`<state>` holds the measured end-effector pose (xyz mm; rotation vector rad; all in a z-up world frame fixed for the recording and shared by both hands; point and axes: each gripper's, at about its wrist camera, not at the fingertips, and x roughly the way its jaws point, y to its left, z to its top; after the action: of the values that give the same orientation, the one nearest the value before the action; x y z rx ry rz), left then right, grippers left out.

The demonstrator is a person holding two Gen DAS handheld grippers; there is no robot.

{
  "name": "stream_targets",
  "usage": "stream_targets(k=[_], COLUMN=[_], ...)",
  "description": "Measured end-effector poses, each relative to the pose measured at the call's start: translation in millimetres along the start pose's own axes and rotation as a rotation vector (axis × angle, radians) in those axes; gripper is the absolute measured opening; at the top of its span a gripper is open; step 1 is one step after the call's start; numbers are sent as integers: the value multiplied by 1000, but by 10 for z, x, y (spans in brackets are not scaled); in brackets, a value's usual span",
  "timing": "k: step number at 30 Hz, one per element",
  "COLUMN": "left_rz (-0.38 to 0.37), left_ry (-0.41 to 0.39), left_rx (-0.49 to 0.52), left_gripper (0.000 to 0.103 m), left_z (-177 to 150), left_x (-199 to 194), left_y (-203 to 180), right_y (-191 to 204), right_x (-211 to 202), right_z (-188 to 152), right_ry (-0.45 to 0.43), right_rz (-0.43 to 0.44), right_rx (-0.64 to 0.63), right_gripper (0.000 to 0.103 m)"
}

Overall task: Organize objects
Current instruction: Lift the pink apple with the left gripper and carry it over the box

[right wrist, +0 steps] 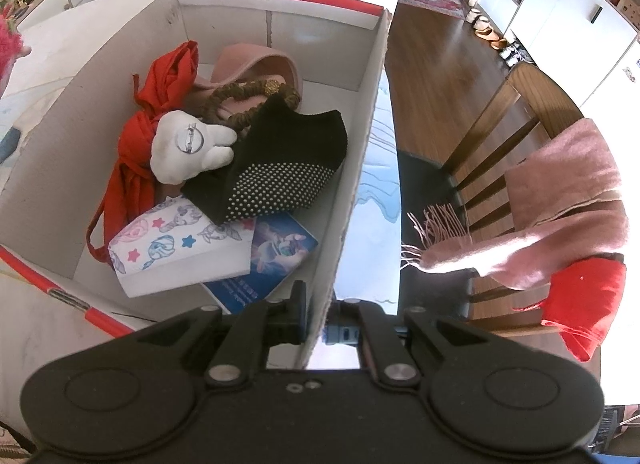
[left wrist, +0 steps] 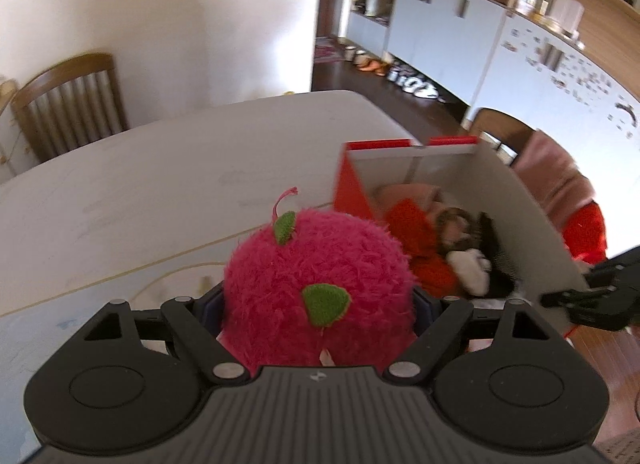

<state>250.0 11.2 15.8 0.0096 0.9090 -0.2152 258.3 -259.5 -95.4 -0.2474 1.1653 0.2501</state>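
Note:
A fuzzy pink plush fruit (left wrist: 316, 272) with green leaf patches sits between the fingers of my left gripper (left wrist: 318, 304), which is shut on it above the white table (left wrist: 160, 168). To its right stands an open white cardboard box (left wrist: 532, 224) with red trim. My right gripper (right wrist: 316, 320) is shut on the box's right wall (right wrist: 356, 168). Inside lie a red cloth (right wrist: 136, 144), a white plush glove (right wrist: 188, 148), a black dotted sock (right wrist: 288, 168), a pink slipper (right wrist: 256, 64), brown beads (right wrist: 240, 100), a patterned tissue pack (right wrist: 180, 252) and a blue card (right wrist: 276, 252).
A wooden chair (right wrist: 492, 136) beside the table's right edge carries a pink fringed scarf (right wrist: 568, 200) and a red cloth (right wrist: 584, 304). Another wooden chair (left wrist: 68, 104) stands at the table's far left. White cabinets (left wrist: 444, 24) line the far wall.

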Motion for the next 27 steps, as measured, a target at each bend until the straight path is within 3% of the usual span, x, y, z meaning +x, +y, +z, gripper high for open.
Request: stream_targets(k=[15, 27], left_rz=[-133, -118], left_ry=[-17, 17], left_rx=[152, 265], left_gripper=[85, 85], left_z=[173, 451], left_x=[159, 643], left_y=[-925, -1350], right_y=[-6, -3], right_x=[-6, -6], right_z=[-8, -8], right_ry=[-14, -16], right_rz=[6, 9], right_rx=[-6, -2], right_gripper=[7, 7])
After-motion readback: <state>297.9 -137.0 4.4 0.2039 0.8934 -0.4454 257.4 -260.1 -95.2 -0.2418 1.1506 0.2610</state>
